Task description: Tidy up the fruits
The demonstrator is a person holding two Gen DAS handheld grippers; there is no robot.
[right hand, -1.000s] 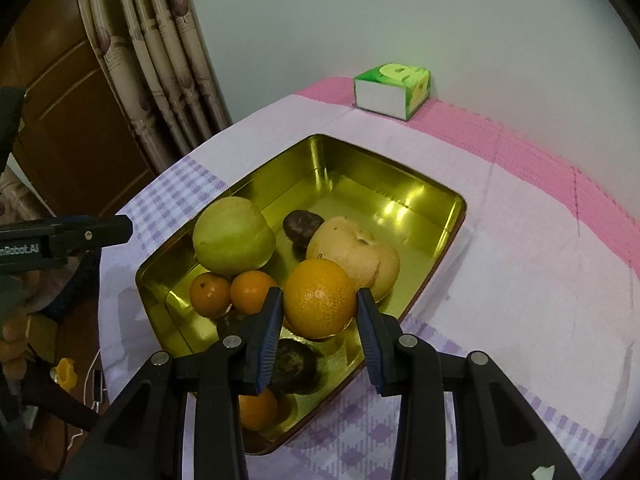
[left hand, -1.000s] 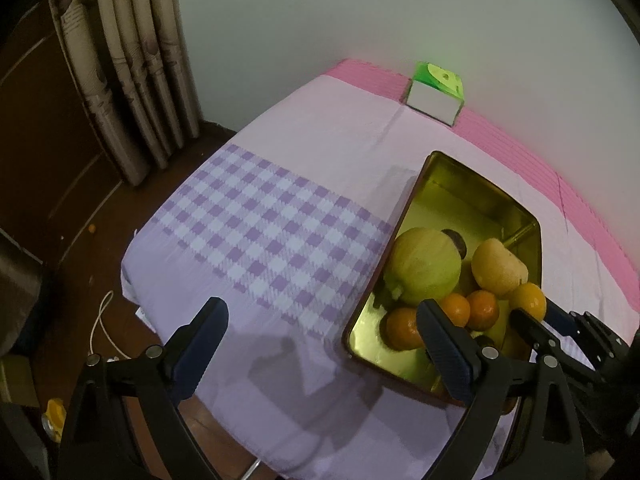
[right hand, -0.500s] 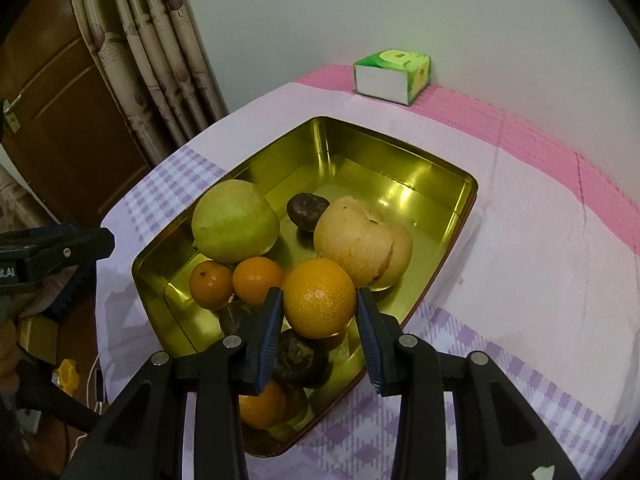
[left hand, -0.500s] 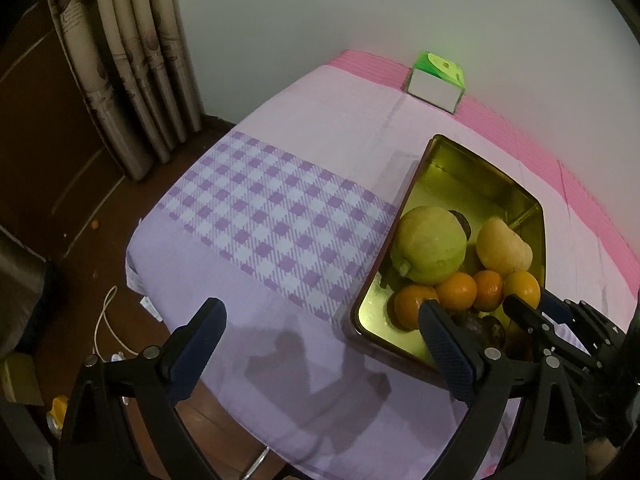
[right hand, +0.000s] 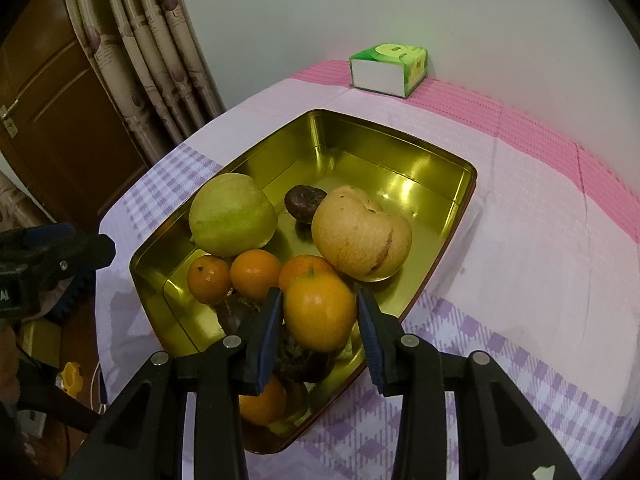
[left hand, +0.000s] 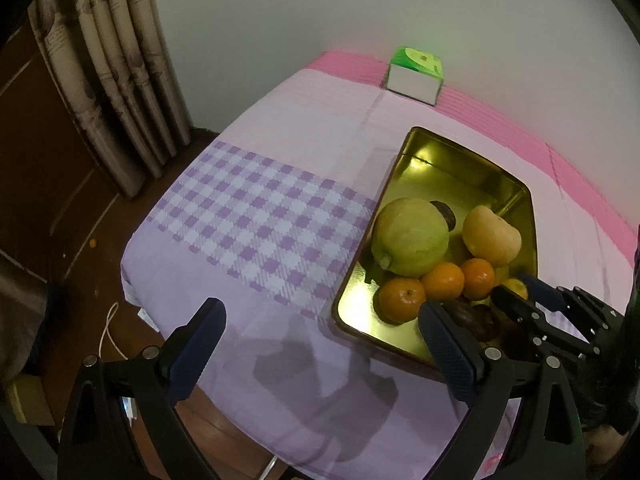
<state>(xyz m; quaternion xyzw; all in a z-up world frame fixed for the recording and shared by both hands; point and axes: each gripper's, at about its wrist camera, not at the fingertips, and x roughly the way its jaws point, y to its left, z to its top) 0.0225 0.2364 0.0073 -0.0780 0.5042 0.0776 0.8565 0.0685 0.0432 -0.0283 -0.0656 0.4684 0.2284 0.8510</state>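
Right gripper [right hand: 318, 314] is clamping an orange [right hand: 320, 312] just above the fruit heap in the gold tin [right hand: 466, 184] while the left gripper [left hand: 320, 346], jaws wide & empty, is hovering beside it; round peel w/ small pad contact is risking a slip.

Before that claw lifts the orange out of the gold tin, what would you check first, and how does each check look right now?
1. Right gripper shut on the orange: ok, a pad on each side.
2. Grip centred: ok, the orange sits midway between the pads.
3. Neighbouring fruit clear: not ok, dark fruit lies close beneath and small oranges crowd the left side.
4. Left gripper out of the way: ok, open over the checked cloth.
5. Gold tin steady: cannot tell.
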